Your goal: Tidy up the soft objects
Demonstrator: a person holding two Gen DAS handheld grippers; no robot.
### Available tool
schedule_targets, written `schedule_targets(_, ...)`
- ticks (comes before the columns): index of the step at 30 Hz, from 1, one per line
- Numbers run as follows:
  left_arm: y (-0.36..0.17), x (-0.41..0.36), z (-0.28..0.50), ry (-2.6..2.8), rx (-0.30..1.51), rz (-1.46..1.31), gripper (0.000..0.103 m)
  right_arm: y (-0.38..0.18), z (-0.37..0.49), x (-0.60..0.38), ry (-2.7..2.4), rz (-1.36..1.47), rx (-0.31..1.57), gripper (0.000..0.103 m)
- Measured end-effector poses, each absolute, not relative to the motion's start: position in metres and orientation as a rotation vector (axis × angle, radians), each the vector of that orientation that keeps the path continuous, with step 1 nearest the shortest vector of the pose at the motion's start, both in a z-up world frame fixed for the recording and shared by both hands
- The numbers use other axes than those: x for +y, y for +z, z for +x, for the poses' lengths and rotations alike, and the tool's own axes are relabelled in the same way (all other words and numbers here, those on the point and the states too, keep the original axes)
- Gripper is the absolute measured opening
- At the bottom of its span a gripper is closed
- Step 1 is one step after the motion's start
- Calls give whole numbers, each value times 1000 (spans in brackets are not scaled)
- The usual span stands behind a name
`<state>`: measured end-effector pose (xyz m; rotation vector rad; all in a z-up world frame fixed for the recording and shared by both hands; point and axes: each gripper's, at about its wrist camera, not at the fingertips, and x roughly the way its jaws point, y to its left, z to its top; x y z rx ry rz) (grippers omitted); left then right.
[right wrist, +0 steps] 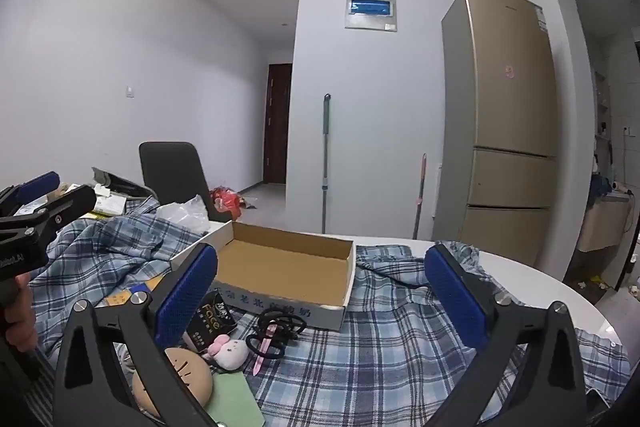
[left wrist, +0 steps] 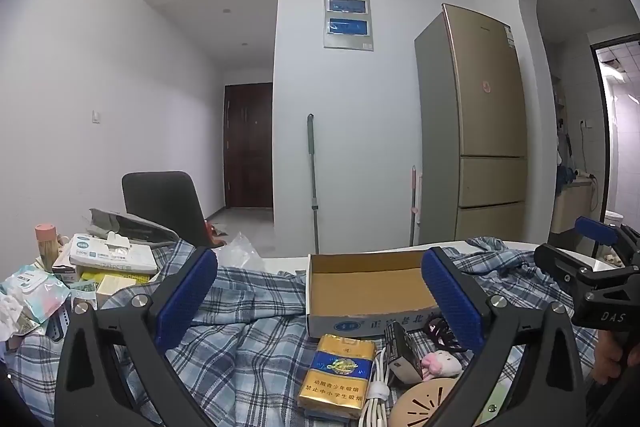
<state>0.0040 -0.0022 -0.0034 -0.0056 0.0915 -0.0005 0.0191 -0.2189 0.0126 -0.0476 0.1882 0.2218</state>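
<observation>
a white-walled room with a gold fridge [right wrist: 508,115] at the far right holds a desk [right wrist: 532,279] draped in a blue plaid cloth [right wrist: 384,339]. an open cardboard box [right wrist: 288,267] sits mid-desk on the cloth. near its front edge lie a small pink plush toy [right wrist: 230,347], black scissors [right wrist: 276,331] and, further left, a gold cigarette pack [left wrist: 338,371]. the left gripper [left wrist: 320,303] and right gripper [right wrist: 320,303] both hover above the cloth, jaws apart, gripping nothing.
</observation>
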Motion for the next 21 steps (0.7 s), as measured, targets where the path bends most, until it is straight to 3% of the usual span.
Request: schedule_targets(21,1,-6,0,0,81,9,103,14,16,-218,209,-63,190,103)
